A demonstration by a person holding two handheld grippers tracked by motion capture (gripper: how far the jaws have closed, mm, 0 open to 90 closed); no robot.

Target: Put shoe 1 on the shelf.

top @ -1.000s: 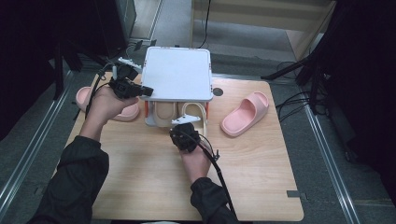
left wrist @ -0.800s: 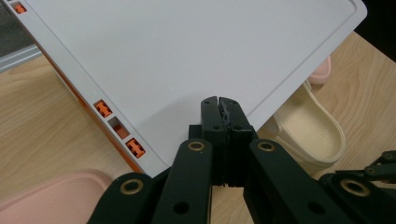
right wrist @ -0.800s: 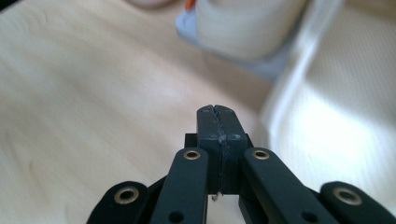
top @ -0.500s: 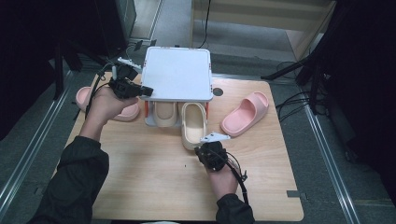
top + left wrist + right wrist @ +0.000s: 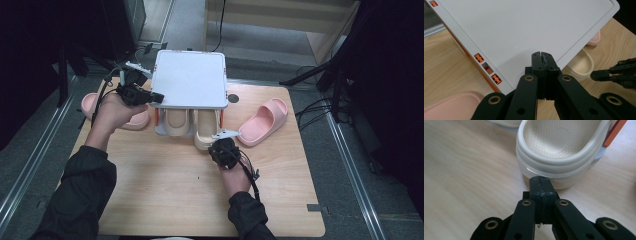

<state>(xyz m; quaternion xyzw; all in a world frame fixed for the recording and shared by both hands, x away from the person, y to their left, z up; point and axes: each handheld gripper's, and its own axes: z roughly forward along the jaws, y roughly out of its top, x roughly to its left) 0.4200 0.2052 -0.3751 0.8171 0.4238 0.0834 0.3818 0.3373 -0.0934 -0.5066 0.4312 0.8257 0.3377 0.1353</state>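
High view: the left hand-held gripper [image 5: 150, 96] is resting against the left edge of the white rack [image 5: 190, 80], and the right hand-held gripper [image 5: 218, 142] is sitting just behind the heel of the right cream slipper [image 5: 204, 135], which is lying partly under the rack on the wooden surface [image 5: 165, 190]. A second cream slipper [image 5: 177, 121] is lying to its left. One pink slipper [image 5: 263, 121] is lying to the right of the right hand-held gripper; another pink slipper [image 5: 132, 117] is lying beneath the left hand.

Left gripper view: the jaws are pressing together, their tips lying on the rack's white top.

Right gripper view: the jaws are closing flat on each other, their tips touching the cream slipper's heel rim, holding nothing.
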